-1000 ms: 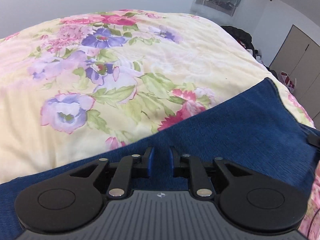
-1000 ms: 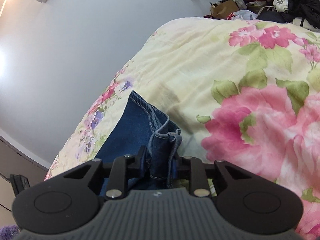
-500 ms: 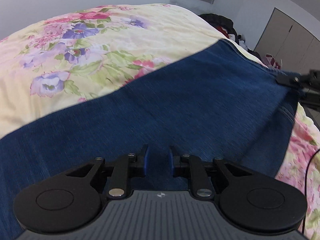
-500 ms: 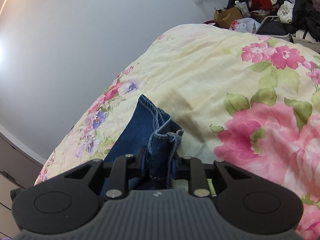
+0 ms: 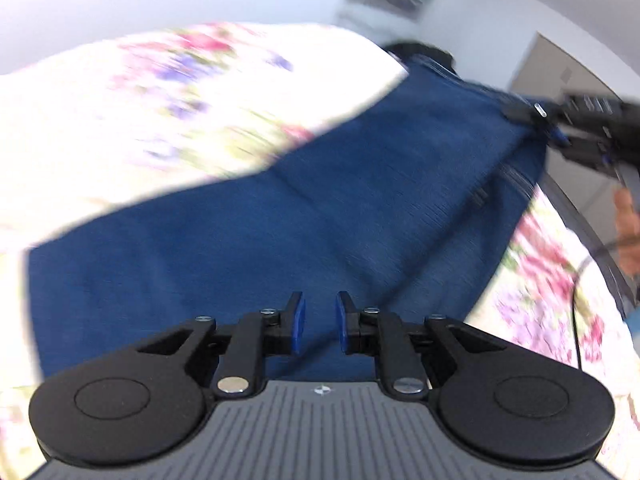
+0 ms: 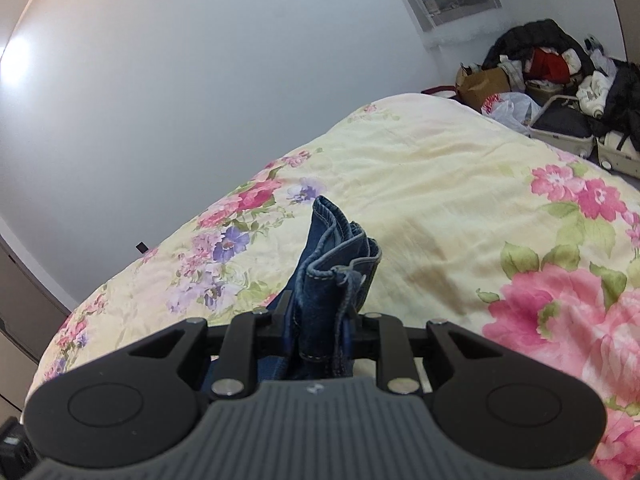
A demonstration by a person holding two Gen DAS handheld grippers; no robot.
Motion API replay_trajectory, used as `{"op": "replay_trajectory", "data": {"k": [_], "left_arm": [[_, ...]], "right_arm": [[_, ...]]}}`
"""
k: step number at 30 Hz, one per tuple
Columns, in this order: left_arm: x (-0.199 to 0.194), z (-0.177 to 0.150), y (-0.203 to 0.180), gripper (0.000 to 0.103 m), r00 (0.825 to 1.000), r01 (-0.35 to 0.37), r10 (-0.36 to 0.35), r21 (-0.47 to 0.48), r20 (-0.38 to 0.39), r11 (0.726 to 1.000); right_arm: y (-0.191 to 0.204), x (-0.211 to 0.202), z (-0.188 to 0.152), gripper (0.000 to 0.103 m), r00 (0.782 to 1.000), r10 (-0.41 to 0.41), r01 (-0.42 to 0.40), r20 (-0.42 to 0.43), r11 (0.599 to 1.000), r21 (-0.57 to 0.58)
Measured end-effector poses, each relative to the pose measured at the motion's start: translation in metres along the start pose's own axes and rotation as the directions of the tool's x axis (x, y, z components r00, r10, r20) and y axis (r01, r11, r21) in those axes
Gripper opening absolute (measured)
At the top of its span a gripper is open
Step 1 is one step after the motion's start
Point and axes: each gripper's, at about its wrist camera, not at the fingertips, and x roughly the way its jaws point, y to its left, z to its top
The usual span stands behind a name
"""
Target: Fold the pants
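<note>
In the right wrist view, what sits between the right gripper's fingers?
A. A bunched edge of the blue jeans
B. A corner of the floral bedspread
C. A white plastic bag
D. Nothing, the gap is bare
A: the right gripper is closed on a bunched, stitched edge of the blue jeans, which sticks up above the floral bedspread.

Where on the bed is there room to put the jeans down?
Bare floral quilt spreads ahead and right of the jeans bunched in the right claw, up to the wall. Beyond the far corner it is crowded: clothes pile and bags.
</note>
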Motion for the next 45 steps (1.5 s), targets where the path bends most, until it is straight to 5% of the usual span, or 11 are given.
{"op": "replay_trajectory", "data": {"k": [6, 13, 20, 26, 30, 33, 41, 45], "left_arm": [[-0.079, -0.001, 0.071, 0.020, 0.984, -0.147, 0.154, -0.077, 0.093, 0.986], [-0.140, -0.019, 0.145, 0.020, 0.967, -0.185, 0.219, -0.233, 0.131, 0.955], [-0.156, -0.053, 0.187, 0.020, 0.968, -0.182, 0.225, -0.312, 0.109, 0.933], [-0.149, -0.078, 0.210, 0.022, 0.986, -0.104, 0.142, -0.350, 0.085, 0.931], [-0.137, -0.082, 0.215, 0.035, 0.994, -0.031, 0.068, -0.387, 0.082, 0.922], [-0.128, -0.080, 0.216, 0.041, 0.996, 0.015, 0.025, -0.430, 0.088, 0.903], [-0.124, -0.075, 0.208, 0.051, 0.997, 0.032, 0.004, -0.434, 0.083, 0.901], [-0.120, -0.070, 0.208, 0.052, 0.995, 0.053, -0.009, -0.454, 0.097, 0.889]], "right_arm": [[0.079, -0.013, -0.005, 0.017, 0.999, 0.034, -0.032, 0.024, 0.993, -0.114], [0.185, 0.007, -0.040, 0.016, 0.994, 0.110, -0.113, -0.027, 0.969, -0.221], [0.268, 0.066, -0.137, 0.016, 0.960, 0.180, -0.237, -0.217, 0.931, -0.279], [0.276, 0.124, -0.238, 0.016, 0.906, 0.091, -0.245, -0.414, 0.910, -0.335], [0.270, 0.129, -0.237, 0.020, 0.888, 0.102, -0.262, -0.447, 0.914, -0.311], [0.277, 0.132, -0.231, 0.037, 0.861, 0.119, -0.300, -0.494, 0.904, -0.305], [0.284, 0.107, -0.204, 0.052, 0.806, 0.194, -0.388, -0.559, 0.887, -0.250], [0.283, 0.085, -0.172, 0.053, 0.875, 0.162, -0.352, -0.456, 0.859, -0.371]]}}
